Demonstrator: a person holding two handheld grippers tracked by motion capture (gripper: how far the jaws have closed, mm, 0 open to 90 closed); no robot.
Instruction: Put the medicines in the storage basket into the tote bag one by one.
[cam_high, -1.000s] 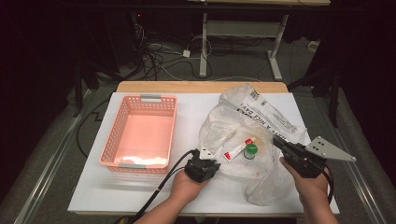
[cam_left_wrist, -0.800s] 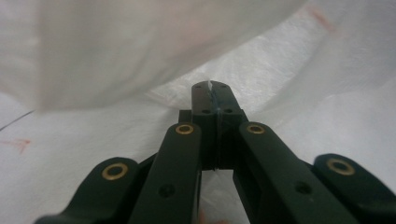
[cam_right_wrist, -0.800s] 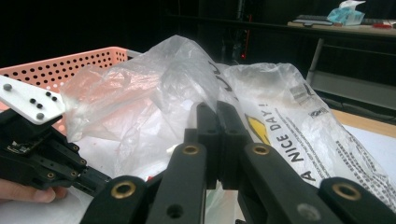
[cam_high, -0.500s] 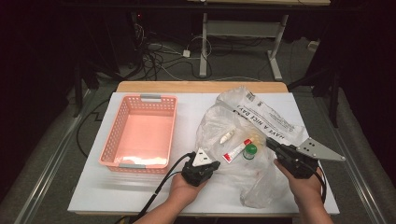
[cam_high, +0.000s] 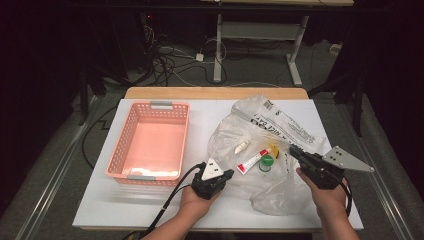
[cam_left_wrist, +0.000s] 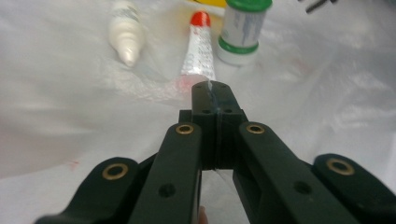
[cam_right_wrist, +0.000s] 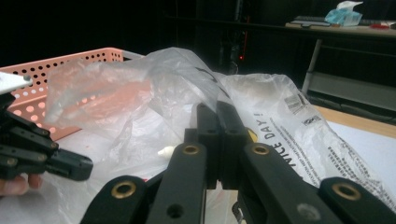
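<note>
A clear plastic bag (cam_high: 280, 125) with black print lies on the white table. Under its film lie a small white bottle (cam_high: 241, 147), a red-capped tube (cam_high: 251, 162) and a green-capped bottle (cam_high: 266, 162). My left gripper (cam_high: 229, 173) is at the bag's near left edge, its jaws shut on a thin fold of bag film (cam_left_wrist: 211, 91). Just beyond them lie the tube (cam_left_wrist: 198, 51), white bottle (cam_left_wrist: 125, 32) and green-capped bottle (cam_left_wrist: 243, 28). My right gripper (cam_high: 294, 150) is at the bag's right side, shut on bag film (cam_right_wrist: 217, 109) that rises from its jaws.
A pink slotted basket (cam_high: 150, 172) stands on the left half of the table, holding nothing I can see. The white table (cam_high: 125, 200) has bare room along its front left. Dark floor with cables lies beyond the far edge.
The bag's film on the right has shifted a little. Both hands sit almost where they were.
</note>
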